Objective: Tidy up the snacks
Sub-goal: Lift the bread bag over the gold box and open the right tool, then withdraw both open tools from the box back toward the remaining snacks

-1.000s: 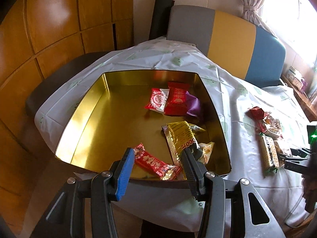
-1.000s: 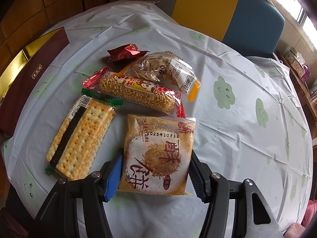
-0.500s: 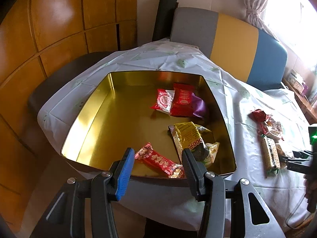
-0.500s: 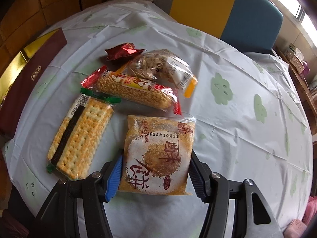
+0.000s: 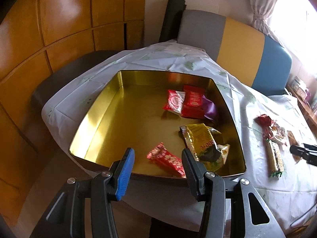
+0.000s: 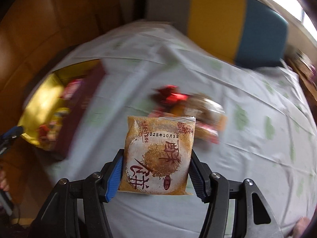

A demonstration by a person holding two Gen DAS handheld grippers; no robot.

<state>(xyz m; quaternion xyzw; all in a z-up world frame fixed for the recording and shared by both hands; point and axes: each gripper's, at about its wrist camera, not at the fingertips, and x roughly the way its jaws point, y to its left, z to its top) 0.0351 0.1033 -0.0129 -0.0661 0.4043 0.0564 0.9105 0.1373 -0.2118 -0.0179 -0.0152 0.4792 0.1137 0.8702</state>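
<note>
Step in hand, transfer: right tool clamped on the pastry packet, raised off the tabletop; left tool narrow, empty, over the gold tin; next, probably carry to tin, release.

The gold tin is polished metal, mirror-glossy inside. The tablecloth looks like thin creased plastic sheeting, faintly shiny. The snack packets are glossy foil and film. The pastry packet is clear, smooth plastic. The wall panels are lacquered wood.
</note>
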